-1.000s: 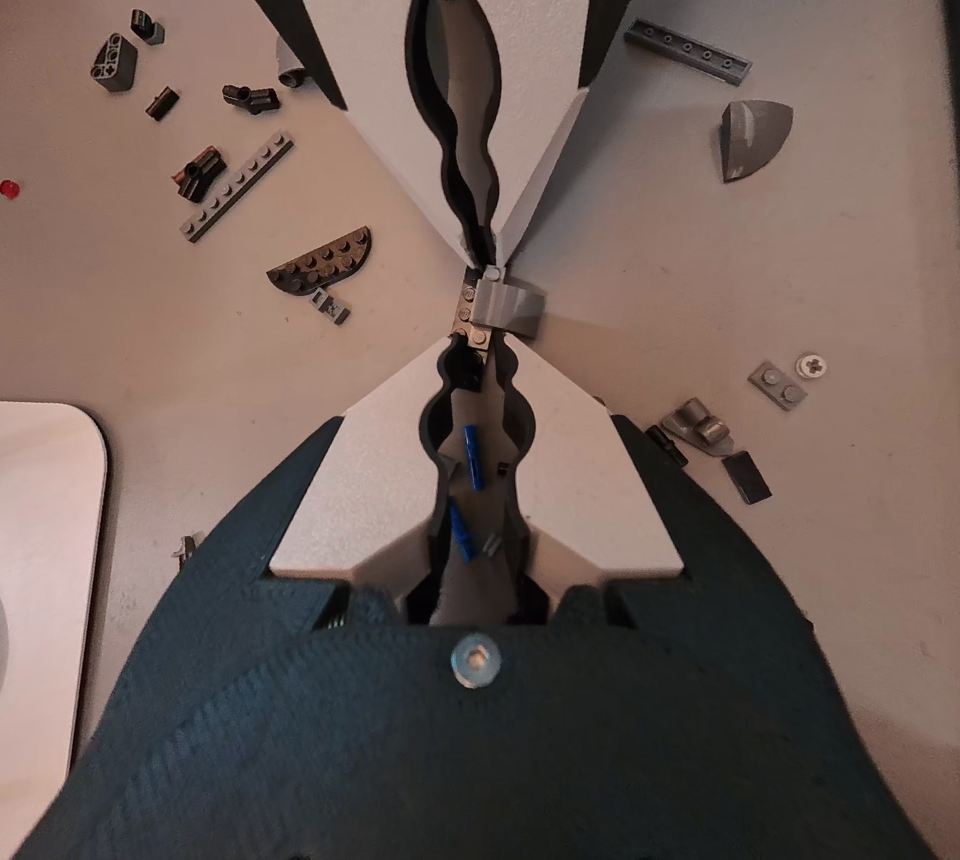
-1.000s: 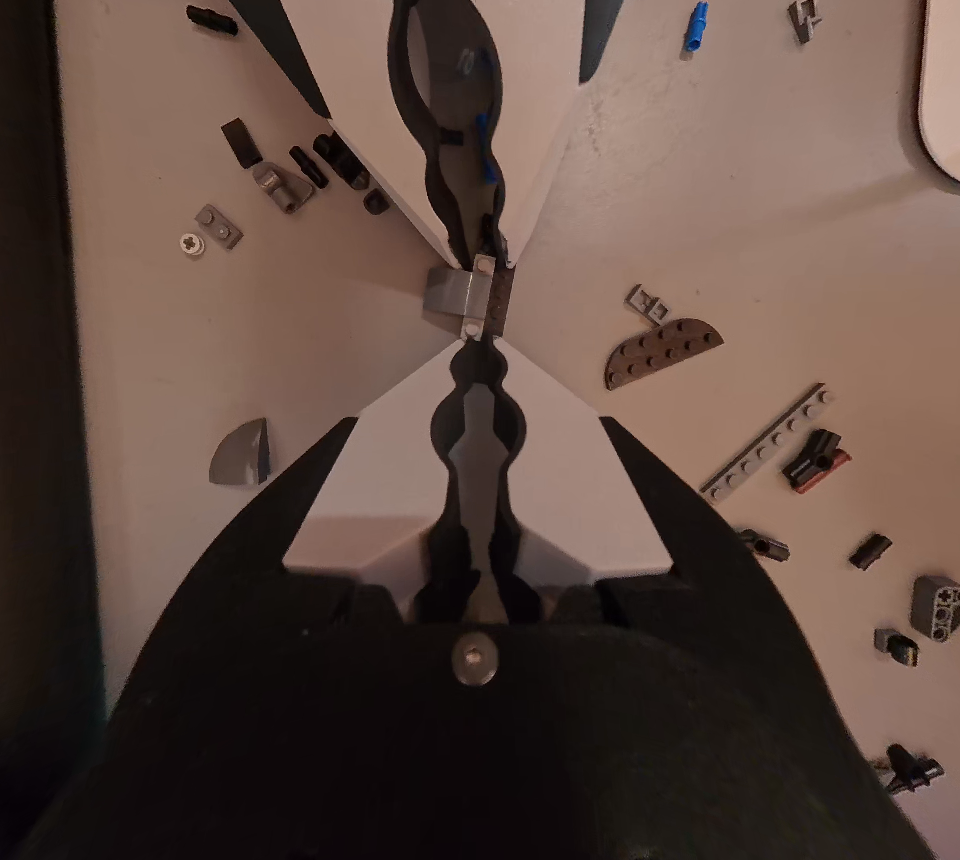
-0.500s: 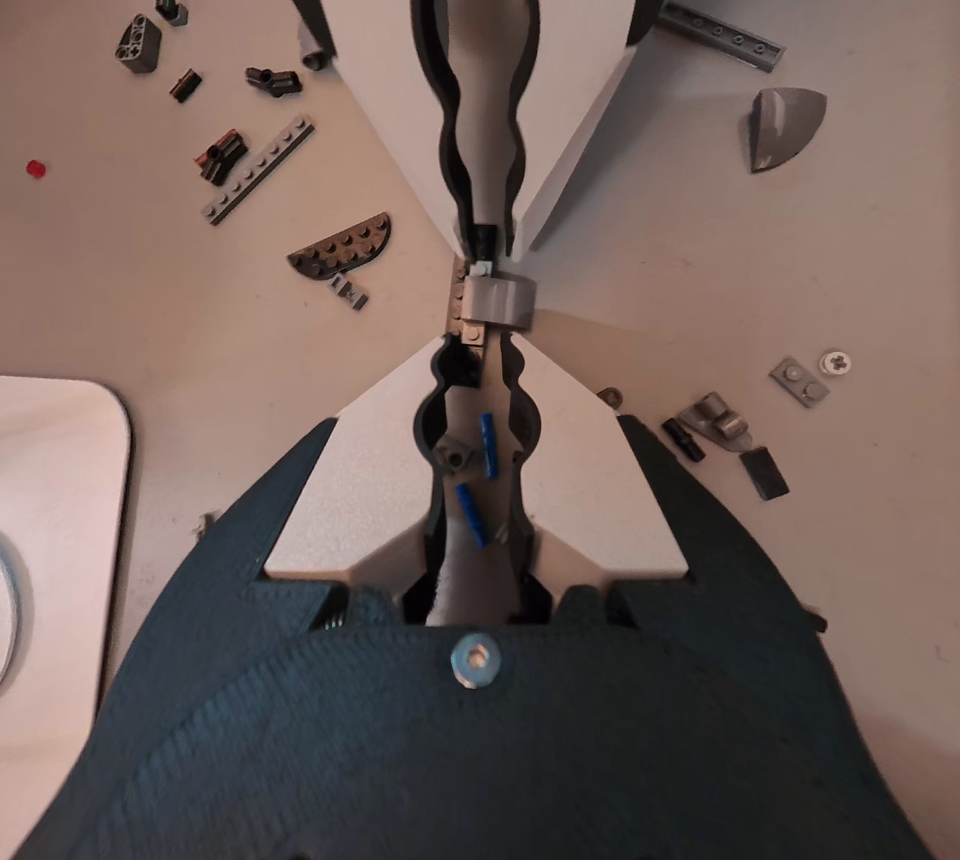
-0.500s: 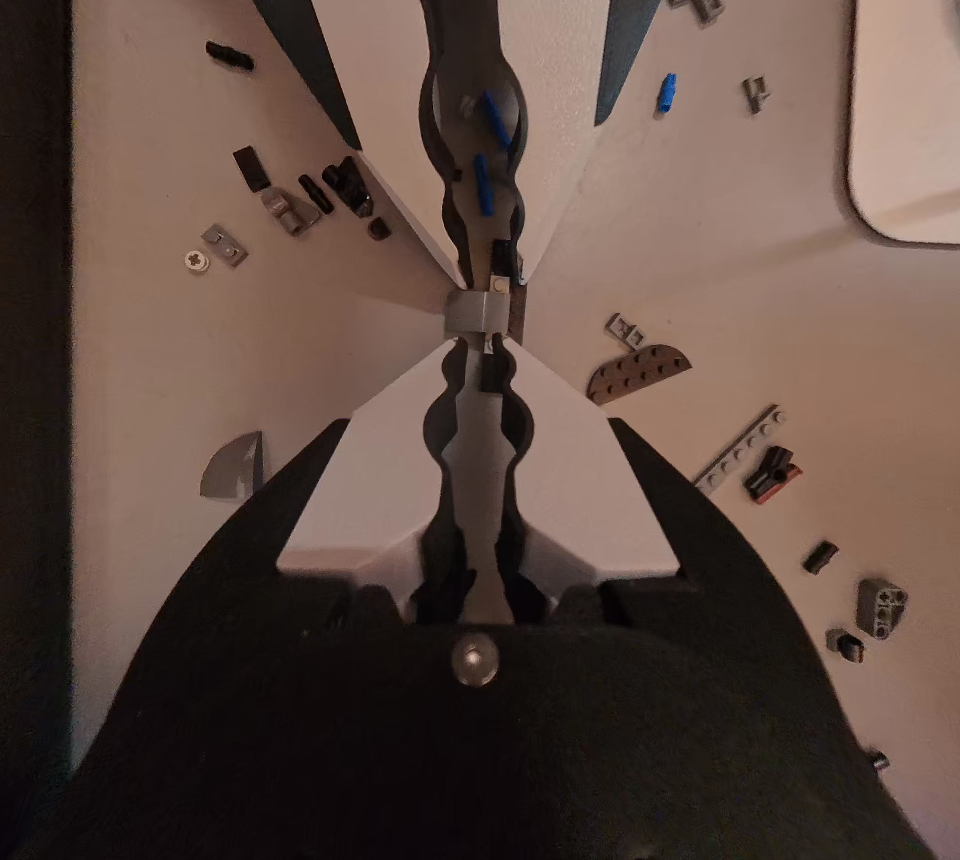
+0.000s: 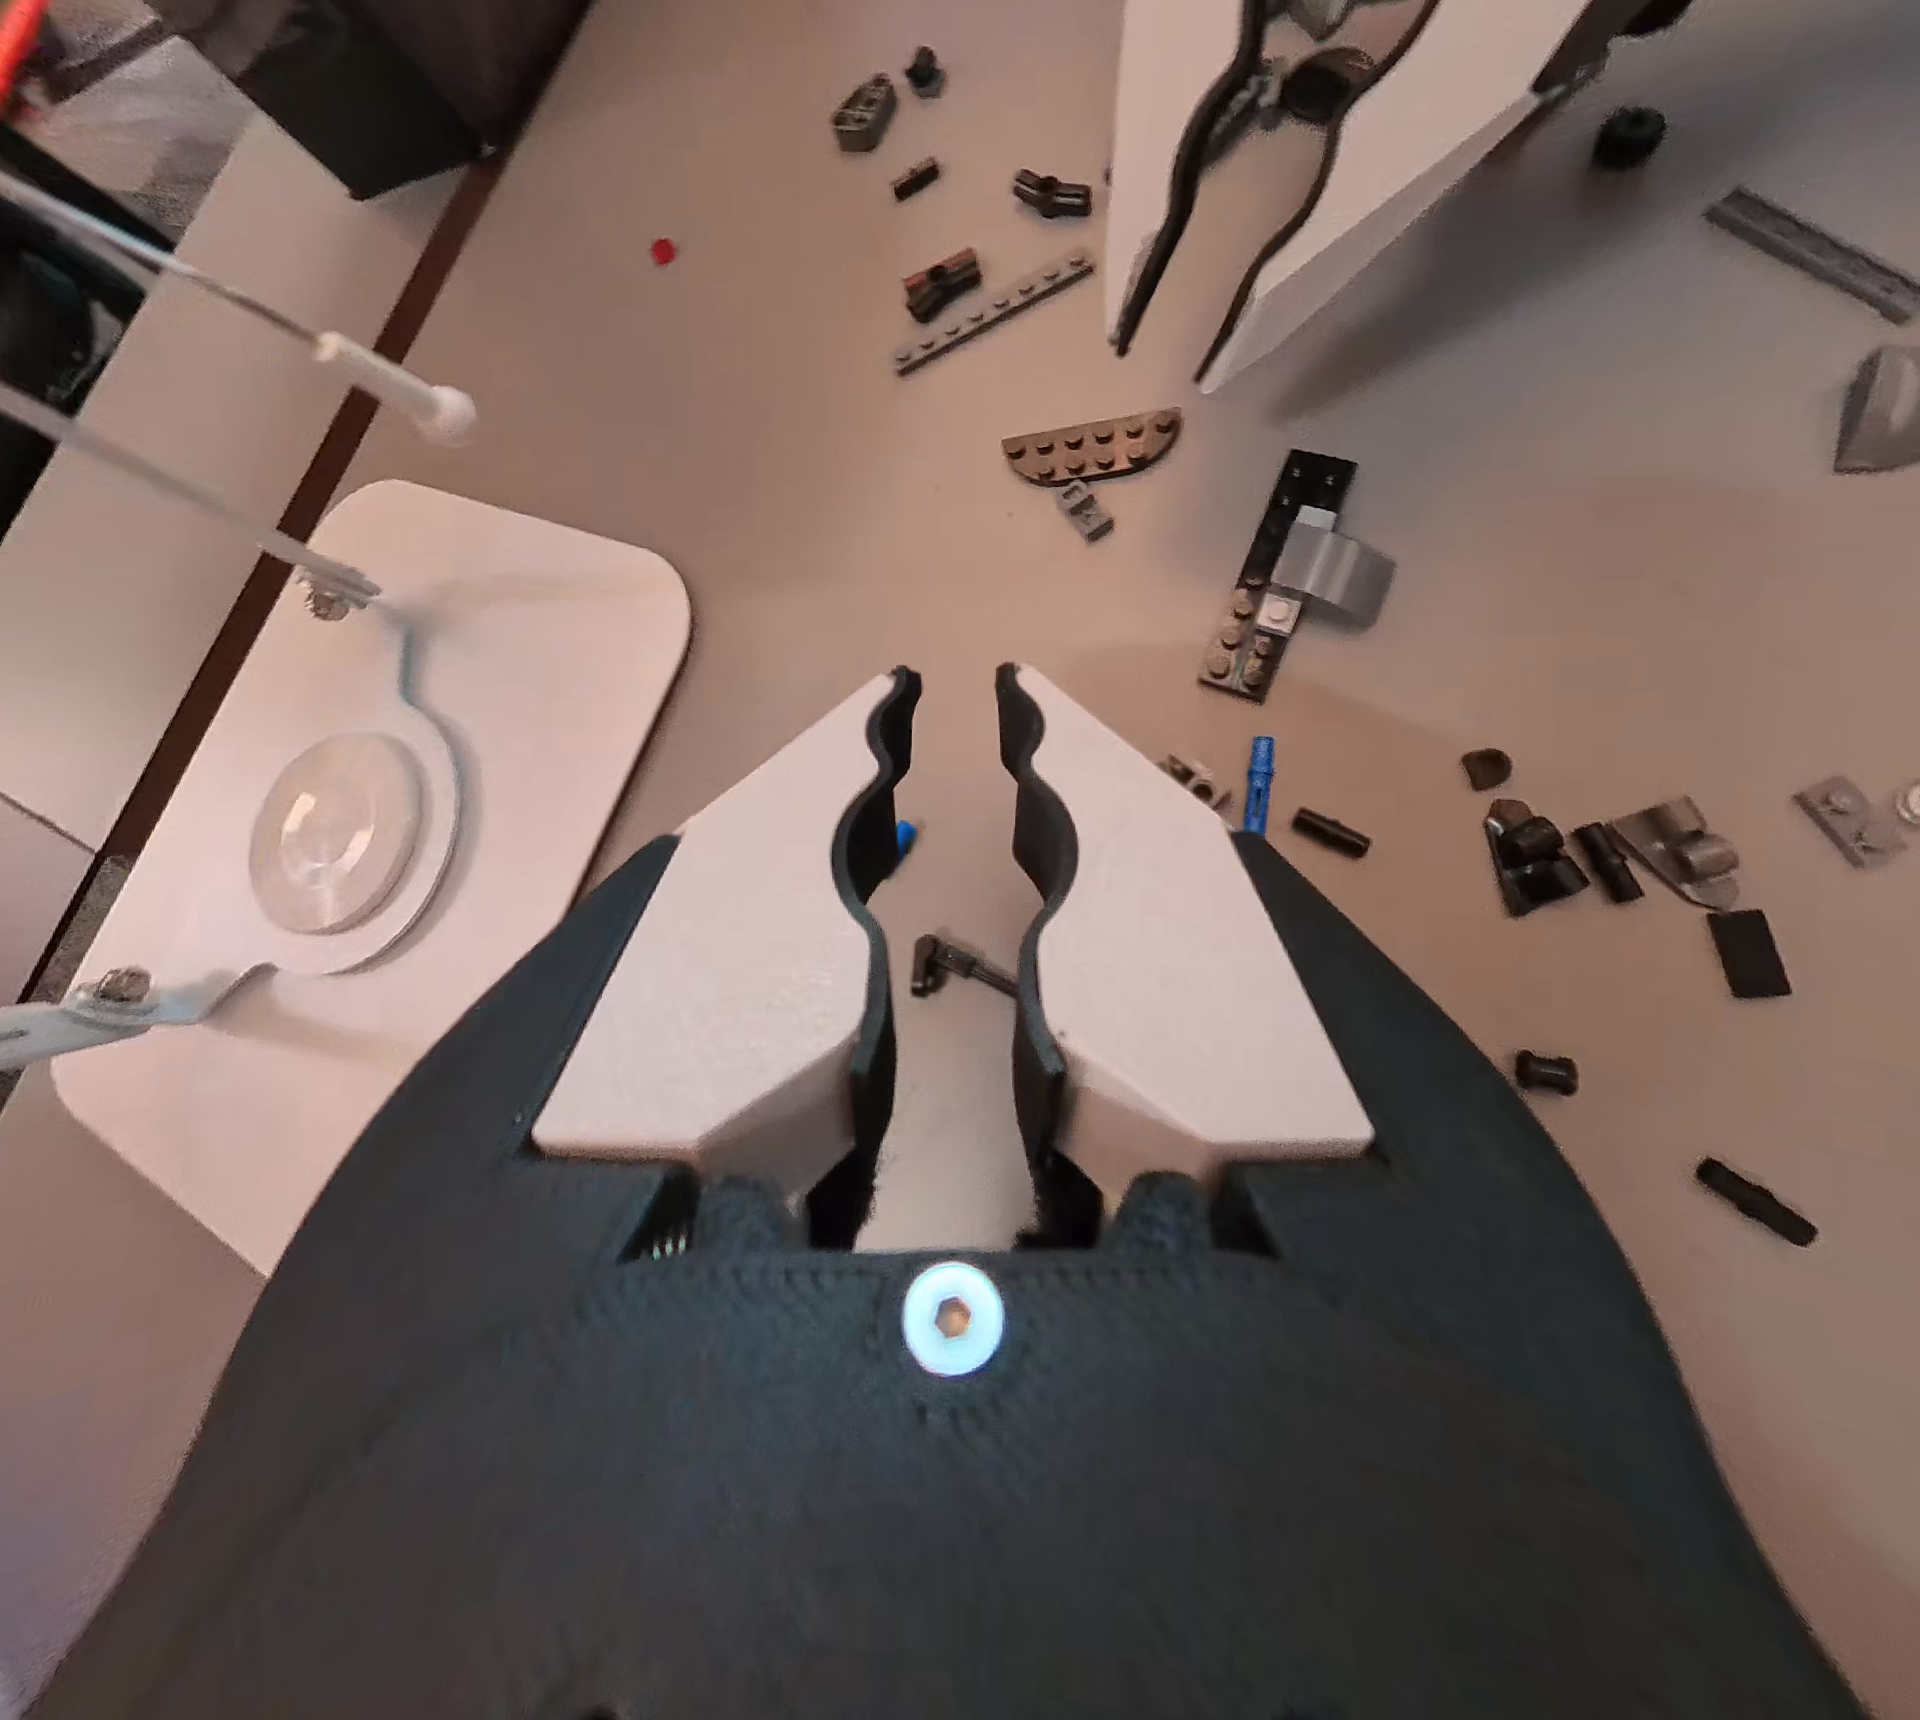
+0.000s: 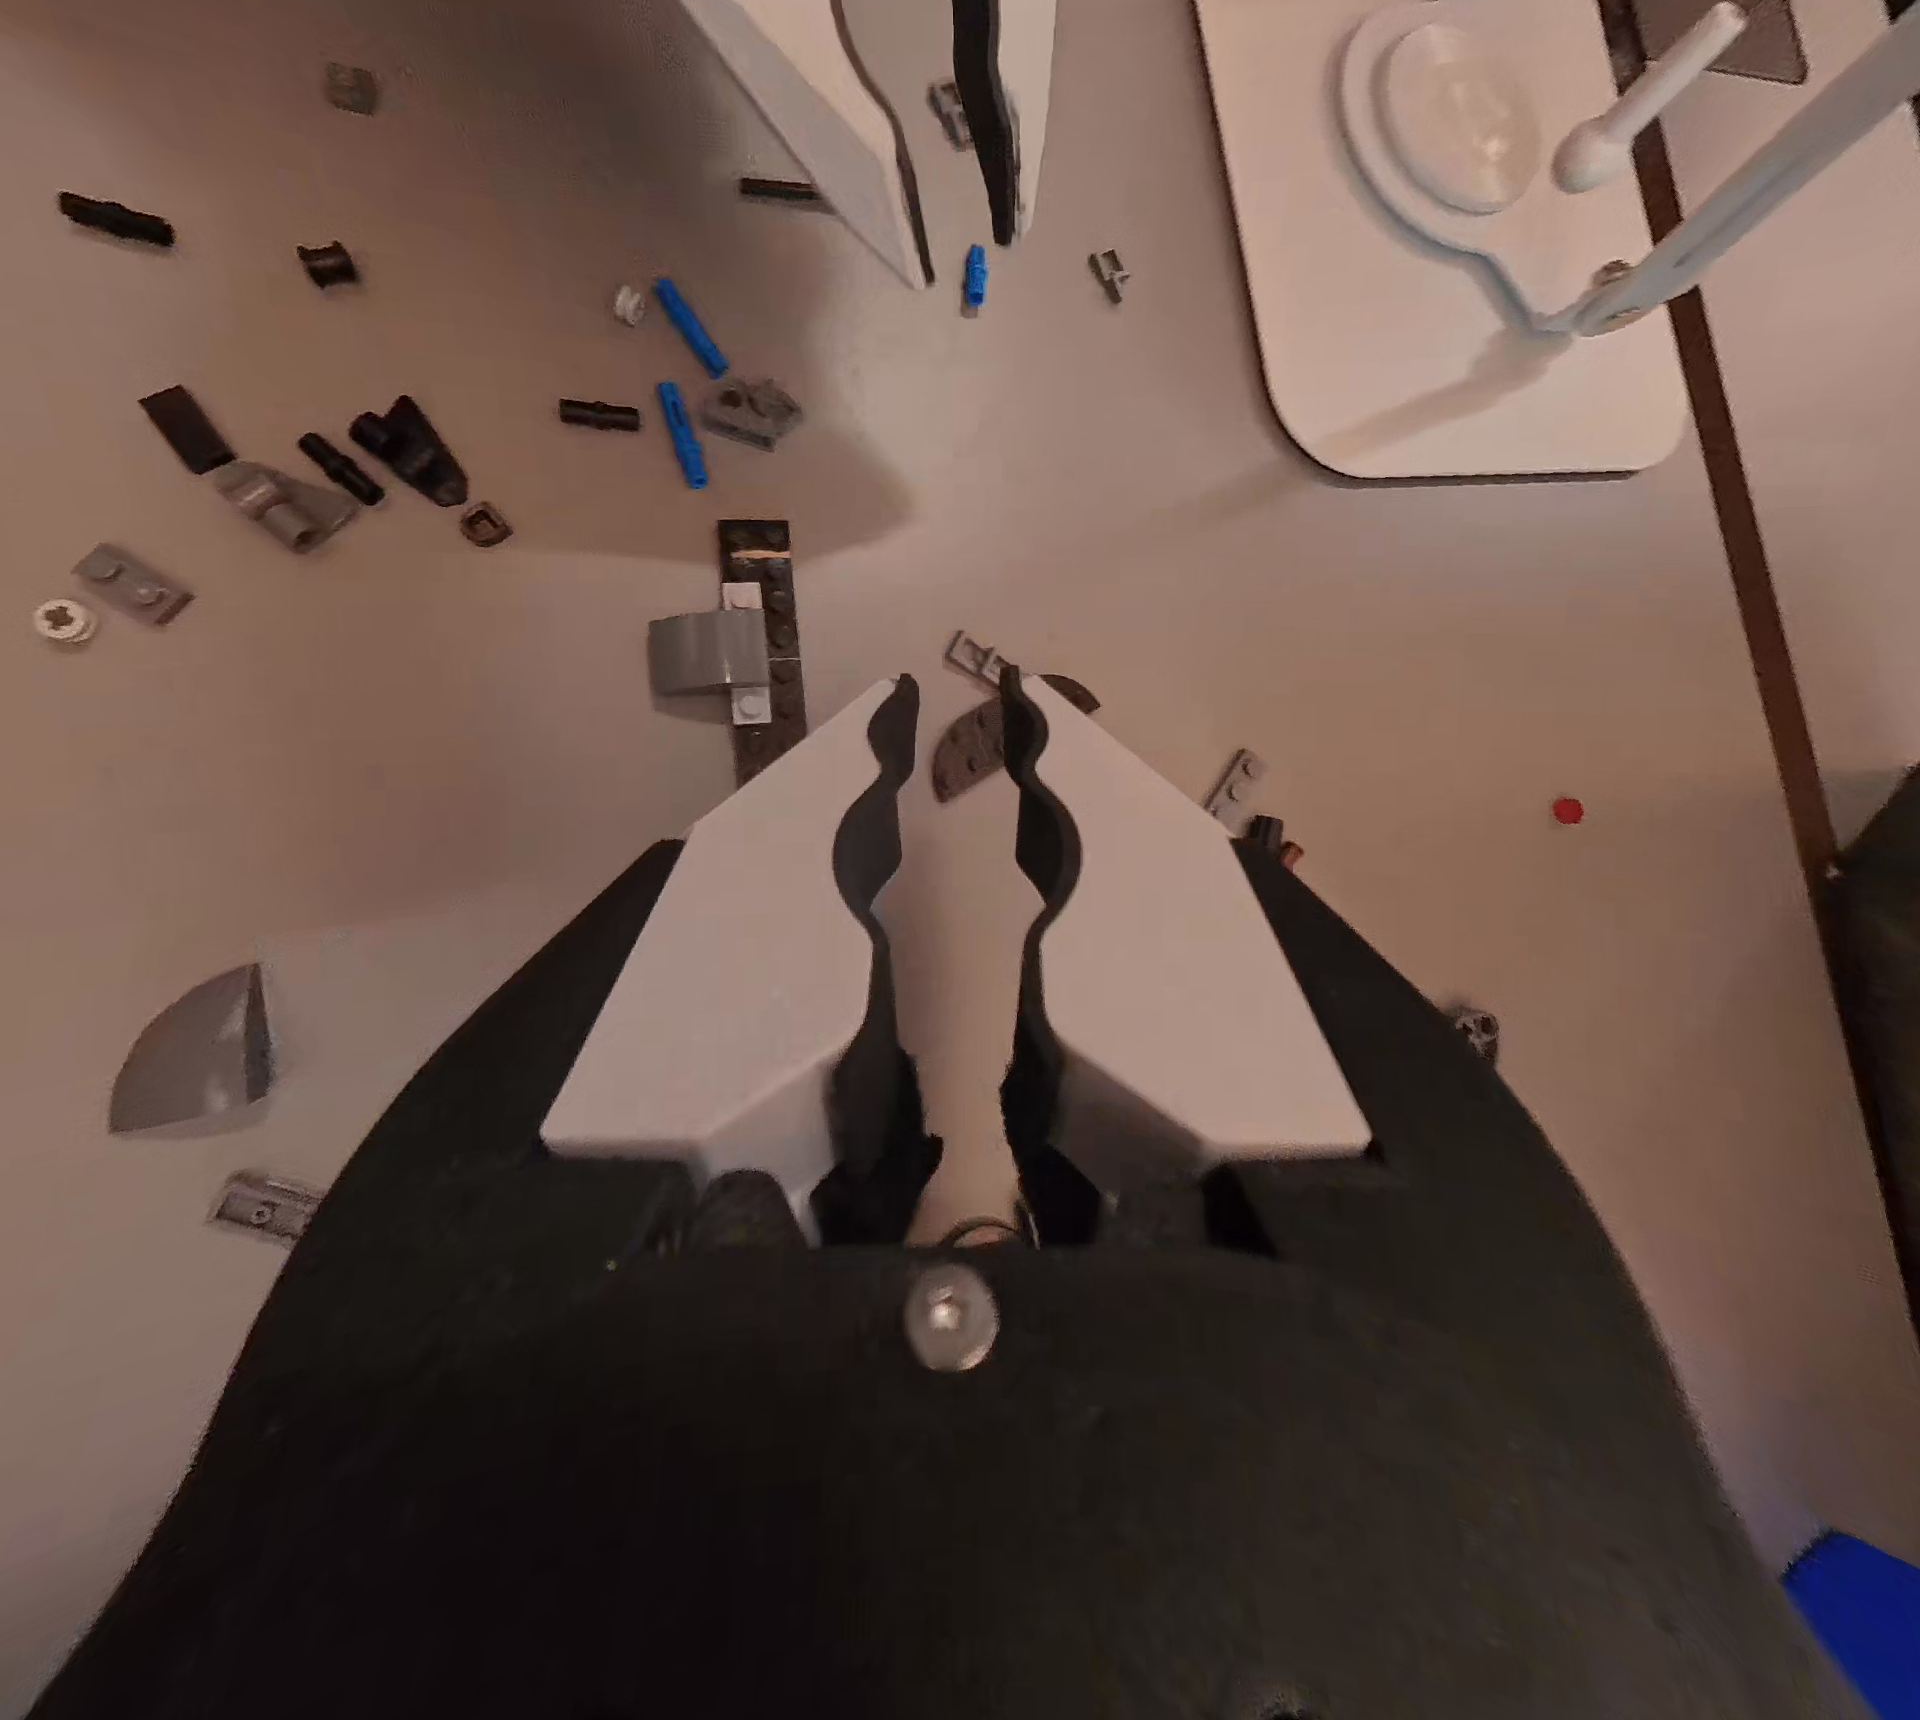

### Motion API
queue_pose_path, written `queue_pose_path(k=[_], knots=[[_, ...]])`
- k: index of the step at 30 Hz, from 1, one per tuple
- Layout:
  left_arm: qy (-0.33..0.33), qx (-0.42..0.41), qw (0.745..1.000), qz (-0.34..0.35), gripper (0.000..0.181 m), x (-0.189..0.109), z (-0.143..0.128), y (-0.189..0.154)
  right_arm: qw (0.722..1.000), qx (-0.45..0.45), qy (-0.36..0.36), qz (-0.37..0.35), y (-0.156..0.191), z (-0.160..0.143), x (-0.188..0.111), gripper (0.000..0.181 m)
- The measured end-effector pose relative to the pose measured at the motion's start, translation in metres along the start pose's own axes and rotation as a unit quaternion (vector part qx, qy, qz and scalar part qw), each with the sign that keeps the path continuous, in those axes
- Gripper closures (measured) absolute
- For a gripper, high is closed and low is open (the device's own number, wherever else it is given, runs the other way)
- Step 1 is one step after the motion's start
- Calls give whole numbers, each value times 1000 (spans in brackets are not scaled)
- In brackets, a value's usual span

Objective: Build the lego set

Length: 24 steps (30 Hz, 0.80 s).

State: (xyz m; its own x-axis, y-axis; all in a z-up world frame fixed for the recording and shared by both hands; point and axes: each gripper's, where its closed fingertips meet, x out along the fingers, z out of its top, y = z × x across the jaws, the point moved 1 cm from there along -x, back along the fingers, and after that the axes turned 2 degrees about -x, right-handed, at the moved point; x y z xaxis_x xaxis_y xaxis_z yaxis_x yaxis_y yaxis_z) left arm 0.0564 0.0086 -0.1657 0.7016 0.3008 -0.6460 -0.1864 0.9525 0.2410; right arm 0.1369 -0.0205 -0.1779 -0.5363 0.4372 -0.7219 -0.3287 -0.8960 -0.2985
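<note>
A pale beige table (image 5: 727,423) carries a white rounded-corner base plate with a clear lens on a metal bracket (image 5: 343,735) at its edge, and loose pieces lie scattered: a dark half-round studded plate (image 5: 1091,460), a long grey studded strip (image 5: 992,309), blue pins (image 6: 681,434). The lego build, a black studded plate with a curved grey brick clipped on (image 5: 1283,574), lies flat between both tools, touched by neither. The left gripper (image 5: 956,683) and right gripper (image 6: 956,688) hover tilted over the table, jaws slightly parted and empty.
</note>
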Motion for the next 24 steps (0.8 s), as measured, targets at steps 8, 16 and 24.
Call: queue_pose_path(k=[8,16,24], knots=[[13,13,1000,20,168,6,-1,0,999,-9,-1,-38,-9,-1,0,167],[-12,11,997,75,164,-16,9,19,997,-23,-1,-69,-16,1,2,167],[48,6,974,222,152,-154,-25,58,996,-41,3,-83,-15,2,6,167]])
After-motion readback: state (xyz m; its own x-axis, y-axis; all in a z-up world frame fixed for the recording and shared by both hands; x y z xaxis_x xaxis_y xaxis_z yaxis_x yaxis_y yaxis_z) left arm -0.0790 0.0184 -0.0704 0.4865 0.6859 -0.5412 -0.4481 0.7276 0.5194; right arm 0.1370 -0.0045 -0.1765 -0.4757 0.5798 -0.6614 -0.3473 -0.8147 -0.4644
